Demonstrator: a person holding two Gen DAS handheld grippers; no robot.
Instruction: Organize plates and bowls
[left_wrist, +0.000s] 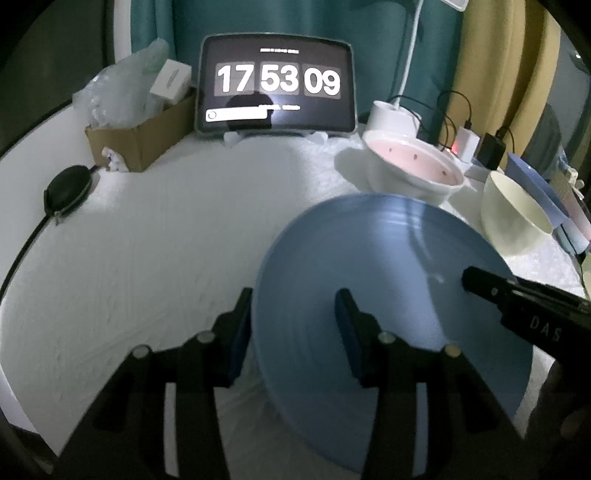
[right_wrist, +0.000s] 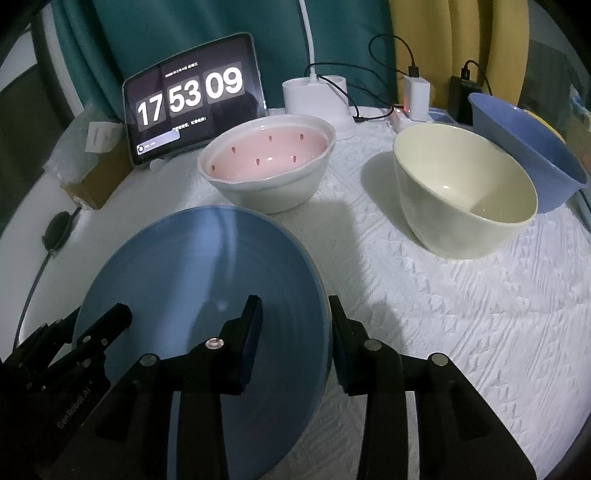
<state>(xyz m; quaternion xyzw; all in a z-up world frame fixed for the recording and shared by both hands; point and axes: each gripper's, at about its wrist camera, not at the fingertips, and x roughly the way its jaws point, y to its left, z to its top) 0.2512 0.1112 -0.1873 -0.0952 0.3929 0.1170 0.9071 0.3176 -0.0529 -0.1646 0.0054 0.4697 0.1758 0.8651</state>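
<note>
Your left claw (left_wrist: 293, 332) and right claw (right_wrist: 295, 339) each straddle an edge of the round glossy blue plate (right_wrist: 207, 280), jaws parted around its rim. The plate sits on the white textured bench (right_wrist: 461, 314), near the pink-lined white bowl (right_wrist: 269, 166).

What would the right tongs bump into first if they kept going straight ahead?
Probably the blue plate: its right rim already sits between the right tongs. Further ahead stands the pink bowl, though depth is hard to judge.
</note>
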